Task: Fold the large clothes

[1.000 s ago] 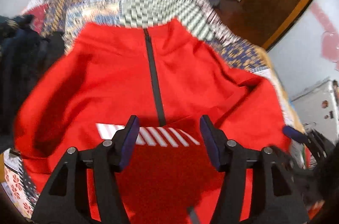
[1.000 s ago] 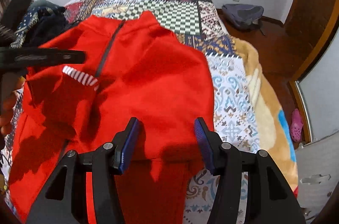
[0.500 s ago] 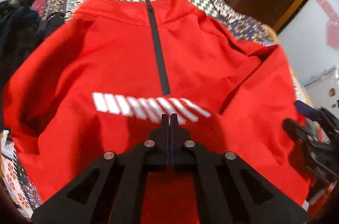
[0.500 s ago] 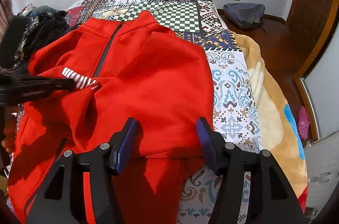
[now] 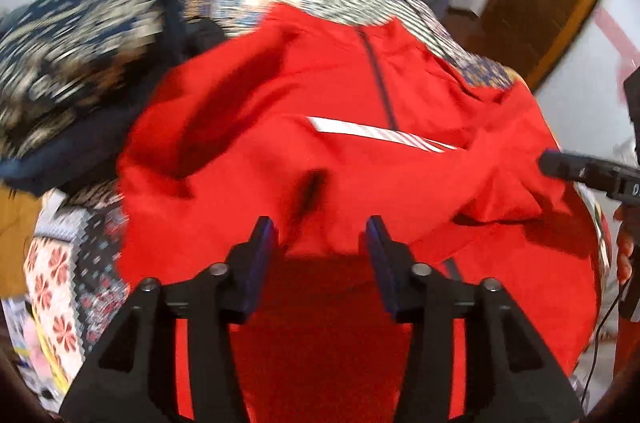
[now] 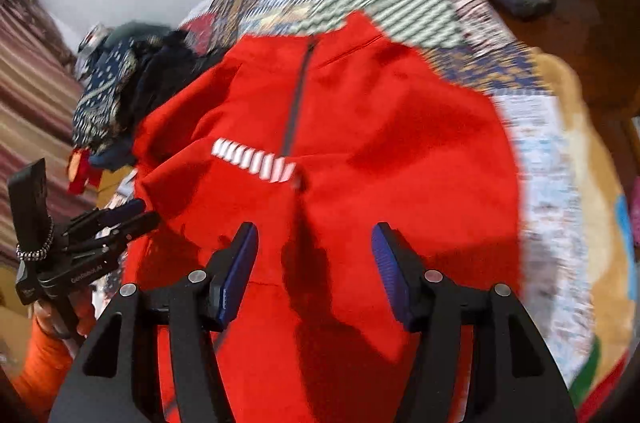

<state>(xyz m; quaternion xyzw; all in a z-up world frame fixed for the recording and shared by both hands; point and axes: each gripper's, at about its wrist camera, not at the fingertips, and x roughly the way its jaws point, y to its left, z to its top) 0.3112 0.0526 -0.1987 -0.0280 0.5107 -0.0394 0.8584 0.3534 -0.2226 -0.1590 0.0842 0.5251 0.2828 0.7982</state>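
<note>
The red jacket (image 5: 340, 151) lies front-up on the patchwork bed (image 6: 400, 19), its folded edge just ahead of both pairs of fingers. The left gripper (image 5: 322, 251) and right gripper (image 6: 314, 263) each hang spread and empty. A good next fold probably means pinching that near edge at matching points, lifting evenly, keeping the zipper (image 6: 294, 111) straight.

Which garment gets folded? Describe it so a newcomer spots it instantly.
Start at the bed with the patchwork quilt. Spread across its middle lies the red jacket, collar toward the far wall, ahead of both grippers. Unlike the dark patterned clothes pile heaped beside it, it is plain bright red, with a dark front zipper and a band of white slanted stripes.
</note>
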